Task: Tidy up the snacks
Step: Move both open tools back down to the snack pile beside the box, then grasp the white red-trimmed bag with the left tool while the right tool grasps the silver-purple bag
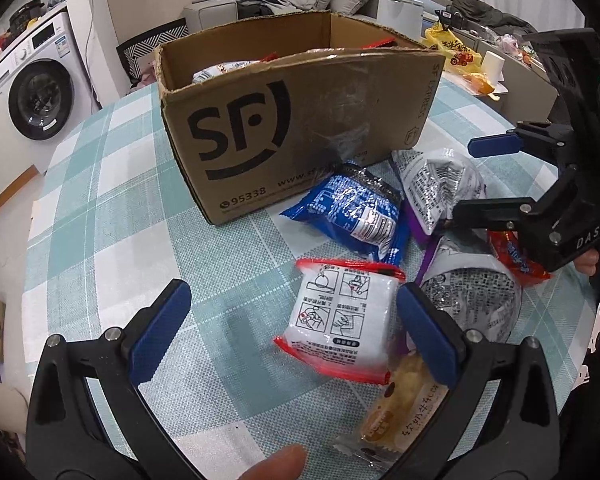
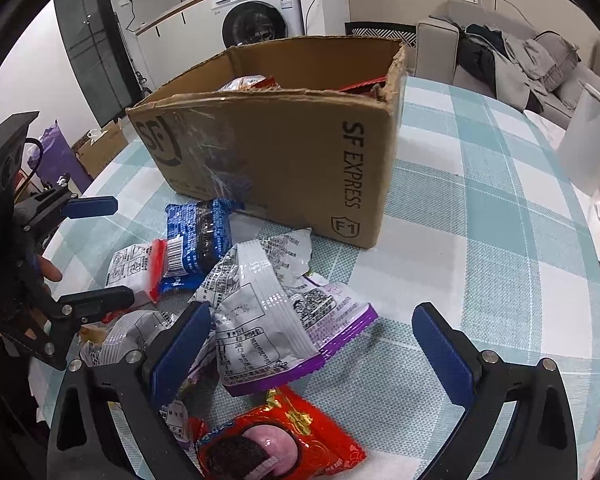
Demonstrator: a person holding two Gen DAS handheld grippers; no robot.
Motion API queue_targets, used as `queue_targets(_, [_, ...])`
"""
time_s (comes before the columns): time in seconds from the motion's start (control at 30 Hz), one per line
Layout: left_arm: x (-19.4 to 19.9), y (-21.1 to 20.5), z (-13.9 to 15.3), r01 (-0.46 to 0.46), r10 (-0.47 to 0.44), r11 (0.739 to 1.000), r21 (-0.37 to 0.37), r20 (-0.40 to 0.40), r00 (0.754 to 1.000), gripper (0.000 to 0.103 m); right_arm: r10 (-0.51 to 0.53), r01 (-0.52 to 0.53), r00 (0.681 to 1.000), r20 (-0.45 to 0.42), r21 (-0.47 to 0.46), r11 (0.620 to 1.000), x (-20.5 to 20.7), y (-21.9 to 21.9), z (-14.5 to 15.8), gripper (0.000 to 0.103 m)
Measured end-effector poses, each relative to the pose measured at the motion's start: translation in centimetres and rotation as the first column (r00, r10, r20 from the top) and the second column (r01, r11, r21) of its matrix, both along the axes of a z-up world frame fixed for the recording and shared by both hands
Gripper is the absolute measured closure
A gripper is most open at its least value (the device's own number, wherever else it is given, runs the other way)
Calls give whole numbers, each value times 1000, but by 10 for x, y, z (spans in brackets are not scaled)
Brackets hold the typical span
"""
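Observation:
An open SF cardboard box (image 1: 300,120) (image 2: 280,160) stands on the checked tablecloth with a few snack packets inside. In front of it lie loose snacks: a blue packet (image 1: 352,212) (image 2: 198,240), a white packet with red edges (image 1: 340,328) (image 2: 134,270), two silver-purple bags (image 1: 440,188) (image 1: 472,300), a red packet (image 2: 284,440) and a pastry bar (image 1: 396,412). My left gripper (image 1: 296,334) (image 2: 100,254) is open, with the white-red packet between its fingers, close to the right one. My right gripper (image 2: 312,354) (image 1: 484,178) is open around a silver-purple bag (image 2: 268,320).
The round table's edge (image 1: 40,208) curves at the left. A white canister (image 2: 588,144) and a yellow bag (image 1: 456,48) sit at the table's far side. A washing machine (image 1: 36,92) and a sofa with clothes (image 2: 512,60) stand beyond. A thumb (image 1: 280,464) shows at the bottom.

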State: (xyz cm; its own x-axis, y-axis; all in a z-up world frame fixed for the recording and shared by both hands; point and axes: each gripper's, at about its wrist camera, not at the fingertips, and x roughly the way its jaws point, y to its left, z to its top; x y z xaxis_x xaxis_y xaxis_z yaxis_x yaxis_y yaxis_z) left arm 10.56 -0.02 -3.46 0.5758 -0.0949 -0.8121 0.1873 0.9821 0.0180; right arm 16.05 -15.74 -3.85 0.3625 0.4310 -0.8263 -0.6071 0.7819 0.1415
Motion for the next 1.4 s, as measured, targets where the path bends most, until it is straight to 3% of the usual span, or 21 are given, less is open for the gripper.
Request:
queue_targets(0.4, [7,11,-8,-41,41,999,9,-27,999,1,-12,12,1000,-12,-11,1000,2,4,-10,1])
queue_targets(0.57, [9,10,-12,-32,33,999,21,-41,999,1,15,-15,1000,-19,4,1000,-2,7,-10,10])
queue_targets(0.8, [8,6,-18,5,-5,1000,2,-75,997,20,27,-26,999,-39,27,999,-2,9,-12,16])
queue_targets(0.9, [5,3,-18,30,-31,999,-15,-75,997,37,33,-31,998,-44,35,999,-2,9,-12,19])
queue_targets(0.97, [4,2,-18,49,-51,998,-36,-76,996,54,36,-34,998,-46,38,999,-2,9,-12,21])
queue_targets(1.0, [3,1,-17,53,-55,998,-35,-74,996,57,38,-36,998,-47,41,999,-2,9,-12,21])
queue_targets(1.4, [1,5,-10,39,-42,997,-59,-43,998,60,73,-70,997,-32,86,994,-7,5,-5,29])
